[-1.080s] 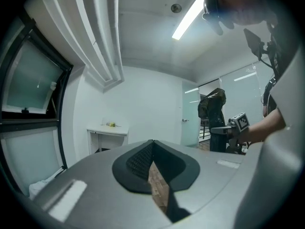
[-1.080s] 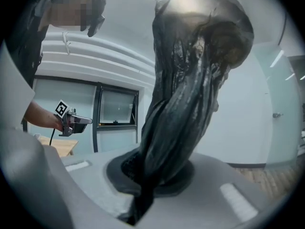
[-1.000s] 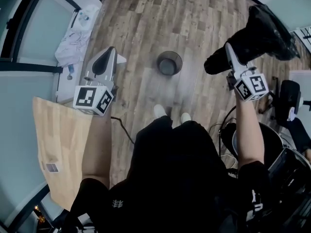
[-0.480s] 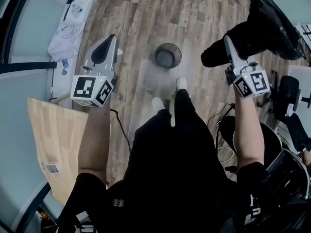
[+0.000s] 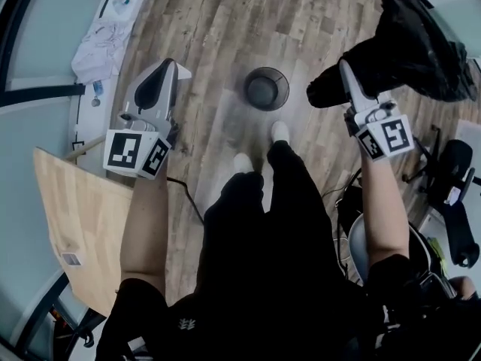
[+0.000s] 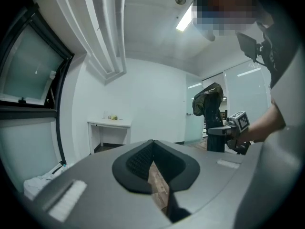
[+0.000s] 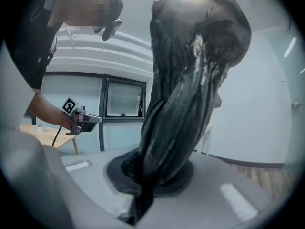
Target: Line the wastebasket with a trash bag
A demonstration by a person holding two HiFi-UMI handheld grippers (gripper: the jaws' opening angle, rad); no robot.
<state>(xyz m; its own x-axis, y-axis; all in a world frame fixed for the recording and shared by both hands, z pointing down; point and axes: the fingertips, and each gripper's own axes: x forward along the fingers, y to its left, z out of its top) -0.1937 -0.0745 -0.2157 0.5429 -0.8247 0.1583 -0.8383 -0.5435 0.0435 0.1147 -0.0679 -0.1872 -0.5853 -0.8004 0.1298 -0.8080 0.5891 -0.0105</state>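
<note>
1. Both grippers are sitting lower than a second ago, and the person is stepping closer to the round dark wastebasket [image 5: 284, 89], now just ahead of the white shoes [image 5: 279, 131] on the wood-plank floor [image 5: 225, 21]
2. Right gripper [image 5: 342, 68] [image 7: 151, 178] is clamping its jaws tight on the bunched neck of the crumpled black plastic trash bag [image 5: 409, 47] [image 7: 190, 80], held well right of the basket
3. Left gripper [image 5: 176, 66] [image 6: 151, 149] is hovering left of the basket, jaws pressed together on nothing
4. Risk, as I am judging it: the bag is still wadded, so it may drop in unopened; pinching both layers would be keeping the mouth closed, and tugging could tip the basket
</note>
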